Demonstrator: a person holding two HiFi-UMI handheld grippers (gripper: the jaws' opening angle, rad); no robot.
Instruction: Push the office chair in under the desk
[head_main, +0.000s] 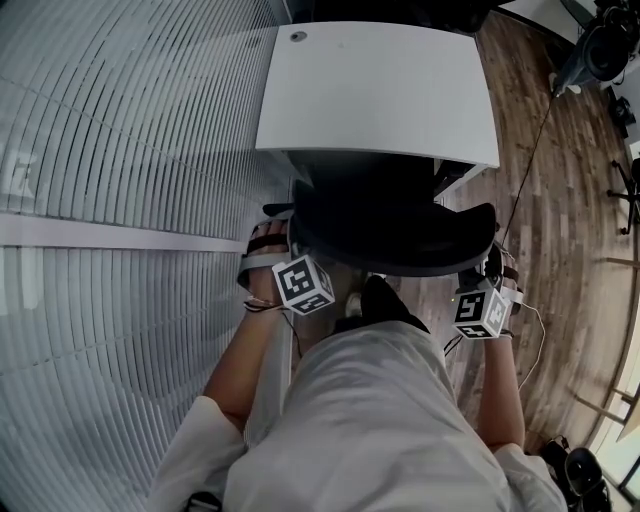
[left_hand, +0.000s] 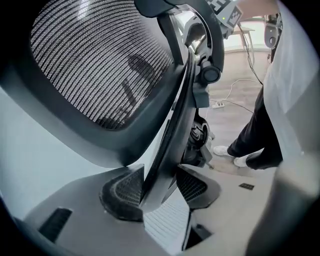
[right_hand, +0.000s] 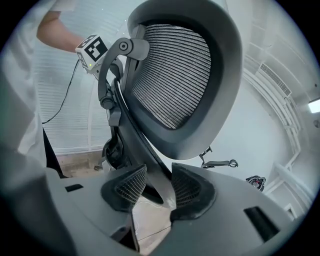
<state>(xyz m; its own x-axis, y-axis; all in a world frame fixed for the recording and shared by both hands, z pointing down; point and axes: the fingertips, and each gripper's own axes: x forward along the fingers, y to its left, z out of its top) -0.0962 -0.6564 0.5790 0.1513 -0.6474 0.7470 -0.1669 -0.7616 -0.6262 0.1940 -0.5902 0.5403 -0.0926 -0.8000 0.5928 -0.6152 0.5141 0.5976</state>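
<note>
A black office chair (head_main: 400, 235) stands right in front of the white desk (head_main: 380, 90), its seat partly under the desk's edge. My left gripper (head_main: 288, 232) is at the backrest's left edge, my right gripper (head_main: 490, 272) at its right edge. In the left gripper view the mesh backrest (left_hand: 100, 65) fills the frame and the left gripper (left_hand: 159, 187) is shut on the dark back frame (left_hand: 175, 125). In the right gripper view the right gripper (right_hand: 159, 189) is likewise shut on a frame bar (right_hand: 135, 145) beneath the mesh (right_hand: 175, 75). The other gripper's marker cube (right_hand: 92, 50) shows beyond the chair.
A slatted white wall (head_main: 120, 200) runs close along the left of desk and chair. Wooden floor (head_main: 560, 210) lies to the right, with cables (head_main: 530, 170) and another chair's base (head_main: 600, 45) at the far right. The person's legs and shoes (left_hand: 240, 155) stand just behind the chair.
</note>
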